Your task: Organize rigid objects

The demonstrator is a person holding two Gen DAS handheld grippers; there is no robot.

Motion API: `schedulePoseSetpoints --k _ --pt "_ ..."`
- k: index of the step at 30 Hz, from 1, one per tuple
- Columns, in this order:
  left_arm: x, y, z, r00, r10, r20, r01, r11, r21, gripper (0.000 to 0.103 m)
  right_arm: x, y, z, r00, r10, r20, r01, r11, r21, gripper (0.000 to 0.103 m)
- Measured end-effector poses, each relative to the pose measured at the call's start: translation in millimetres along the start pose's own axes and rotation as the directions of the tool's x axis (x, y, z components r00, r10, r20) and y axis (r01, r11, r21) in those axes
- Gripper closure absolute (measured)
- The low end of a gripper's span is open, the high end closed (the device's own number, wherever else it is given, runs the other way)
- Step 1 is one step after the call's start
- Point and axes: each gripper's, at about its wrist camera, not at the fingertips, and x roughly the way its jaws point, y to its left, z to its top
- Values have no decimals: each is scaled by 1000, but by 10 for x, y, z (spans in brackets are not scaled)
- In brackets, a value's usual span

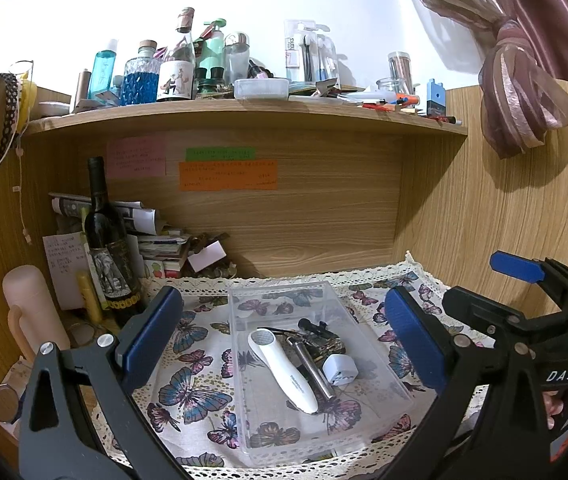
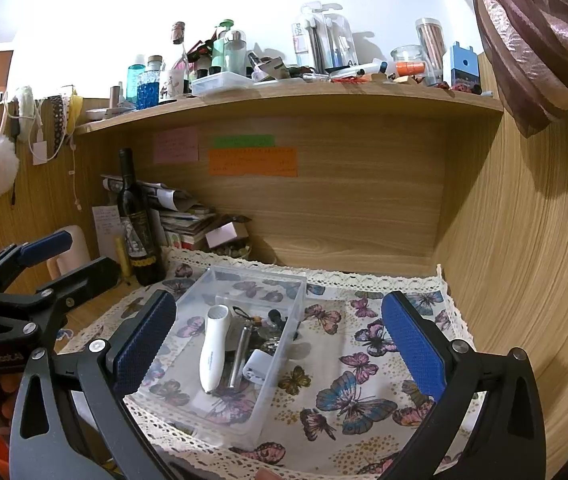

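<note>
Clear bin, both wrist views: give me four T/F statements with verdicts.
1. The clear bin sits on the butterfly cloth. True.
2. The white handheld device lies on the cloth outside the bin. False: it lies inside the bin.
3. Both the left gripper and right gripper have their fingers spread, holding nothing. True.
4. The dark wine bottle lies on its side. False: it stands upright, left of the bin.

Both tools [image 1: 284,336] [image 2: 280,336] wide open, empty
</note>
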Motion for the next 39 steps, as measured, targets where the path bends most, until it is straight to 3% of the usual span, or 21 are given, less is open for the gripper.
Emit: schedulePoseSetpoints --k 39 --pt "53 -29 -8 1000 -19 -21 19 1000 -10 0 -19 42 -1 1000 11 8 -11 1000 -13 0"
